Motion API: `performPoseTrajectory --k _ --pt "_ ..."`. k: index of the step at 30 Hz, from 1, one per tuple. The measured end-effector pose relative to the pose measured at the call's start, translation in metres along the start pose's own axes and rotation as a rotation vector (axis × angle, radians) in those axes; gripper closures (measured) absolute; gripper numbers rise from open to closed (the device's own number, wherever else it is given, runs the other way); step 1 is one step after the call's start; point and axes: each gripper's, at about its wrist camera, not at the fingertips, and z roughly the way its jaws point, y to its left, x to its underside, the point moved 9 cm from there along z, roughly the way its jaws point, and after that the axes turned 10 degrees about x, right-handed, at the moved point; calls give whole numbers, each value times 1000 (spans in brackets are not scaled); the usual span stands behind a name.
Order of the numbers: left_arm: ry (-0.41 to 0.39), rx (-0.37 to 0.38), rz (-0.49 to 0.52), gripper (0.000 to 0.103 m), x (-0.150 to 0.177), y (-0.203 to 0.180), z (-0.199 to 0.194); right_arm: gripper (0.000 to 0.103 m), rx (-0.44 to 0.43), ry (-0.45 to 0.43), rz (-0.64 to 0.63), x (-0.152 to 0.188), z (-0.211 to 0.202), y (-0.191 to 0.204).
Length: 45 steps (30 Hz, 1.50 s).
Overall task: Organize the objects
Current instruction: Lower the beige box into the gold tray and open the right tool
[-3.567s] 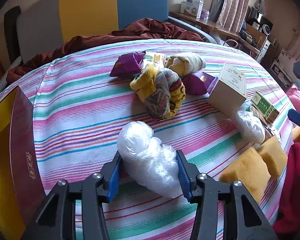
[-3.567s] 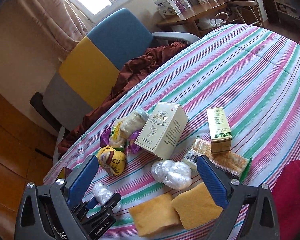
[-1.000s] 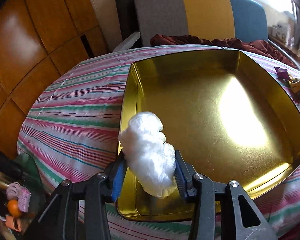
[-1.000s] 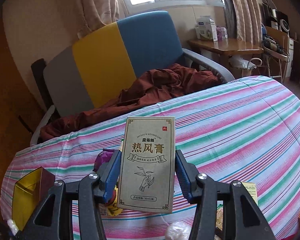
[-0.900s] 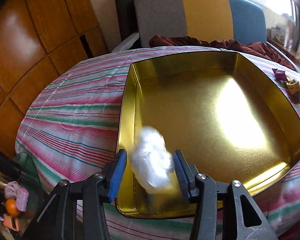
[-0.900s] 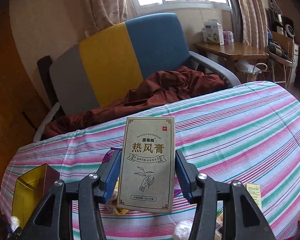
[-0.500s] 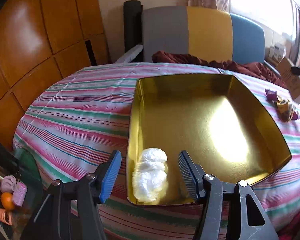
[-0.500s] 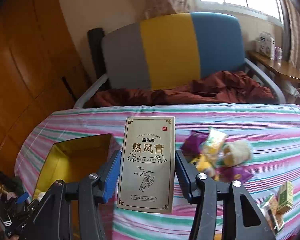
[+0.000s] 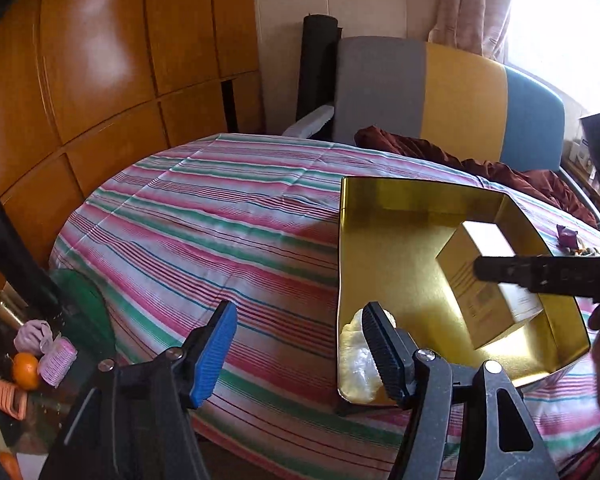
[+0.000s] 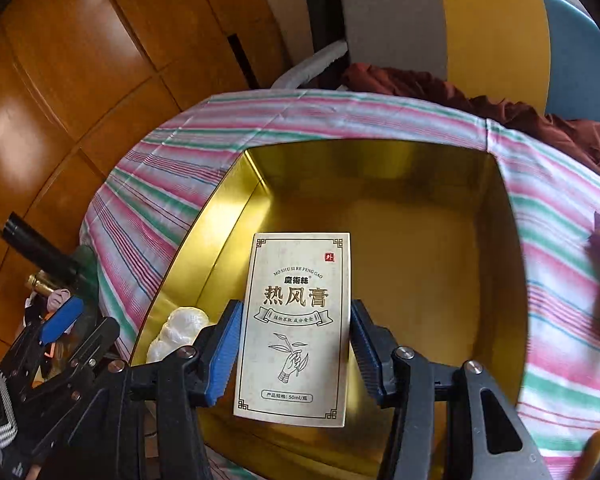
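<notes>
Tongs first: we are carrying a carton into the gold tin while the other pair backs off with nothing in it.

Our right tongs (image 10: pixel 296 352) are clamping the beige carton (image 10: pixel 298 320) by its two long sides, hanging it over the near half of the gold tin (image 10: pixel 380 168). We are judging it best to lower the carton flat onto bare floor, clear of the white plastic bundle (image 10: pixel 178 330) lying in the tin's near left corner, and let go only once it is resting. Our left tongs (image 9: pixel 296 344) have just been spreading apart, holding nothing, and are hovering over the striped cloth (image 9: pixel 204 232) just beside the tin's left wall. Otherwise the tin is looking bare.
</notes>
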Motion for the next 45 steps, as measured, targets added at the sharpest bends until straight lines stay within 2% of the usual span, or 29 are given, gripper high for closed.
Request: performPoseTrajectory --k 12,16,21,25,28,30,36,42,45 --pt "-21 -18 -35 34 -1 10 -3 49 28 33 -22 12 16 22" --pt "-34 -25 -34 30 -3 11 -6 48 13 45 -7 17 18 25" --pt "-45 -20 -25 29 -5 9 -9 47 -60 61 35 19 14 27" --pt "-50 -15 -22 28 -5 6 -11 43 -133 38 62 19 3 29" --pt "-54 -11 -21 27 -6 4 -13 43 -210 56 86 21 -1 33" --pt "-58 -7 -19 27 -7 2 -15 43 -227 61 106 23 -3 30" --pt "-73 13 7 24 -11 -9 -22 43 -142 0 140 24 -20 3" --pt "-76 46 42 23 -12 -29 -27 29 -1 -105 158 22 -45 -40" --pt "-71 67 63 23 -12 -42 -27 27 54 -133 171 25 -56 -64"
